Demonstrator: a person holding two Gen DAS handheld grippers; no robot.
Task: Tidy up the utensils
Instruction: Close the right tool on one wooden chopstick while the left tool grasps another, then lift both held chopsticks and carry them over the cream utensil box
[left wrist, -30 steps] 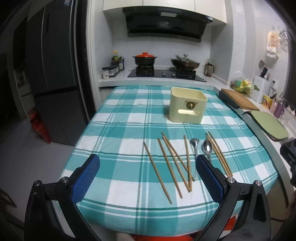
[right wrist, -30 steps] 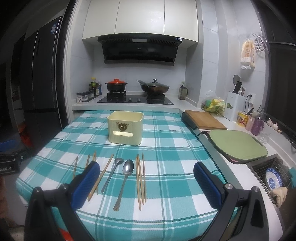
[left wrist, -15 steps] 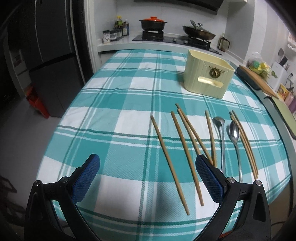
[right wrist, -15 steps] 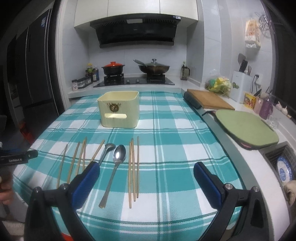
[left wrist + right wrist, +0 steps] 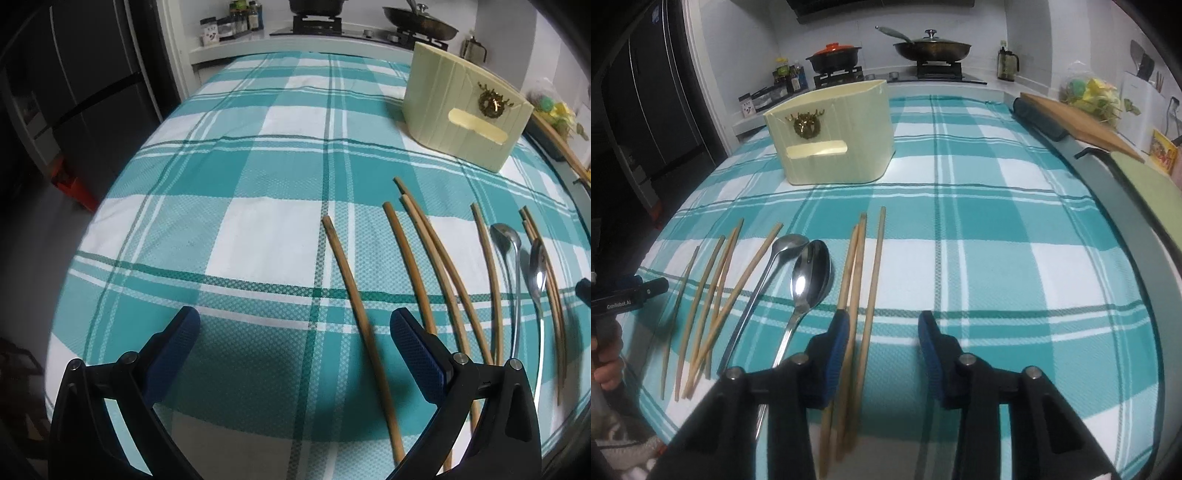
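Several wooden chopsticks and two metal spoons lie side by side on the checked tablecloth, in front of a cream utensil holder (image 5: 461, 110) (image 5: 831, 136). My left gripper (image 5: 295, 332) is open low over the near left of the cloth, and the leftmost chopstick (image 5: 354, 295) runs between its fingers untouched. My right gripper (image 5: 882, 332) hangs over the right-hand group of three chopsticks (image 5: 873, 273). Its jaws are closing, one chopstick lies between them, and the pads do not press it. The large spoon (image 5: 810, 273) and the small spoon (image 5: 786, 243) lie just to the left.
A stove with a red-lidded pot (image 5: 833, 55) and a wok (image 5: 931, 46) stands behind the table. A wooden board (image 5: 1078, 122) and a green mat (image 5: 1145, 184) lie along the right counter. A dark fridge (image 5: 92, 92) stands left. A hand (image 5: 605, 354) holds the left gripper.
Both grippers have come down toward the table and tilted to look down at the utensils. The right jaws have narrowed from wide open; the left jaws remain wide.
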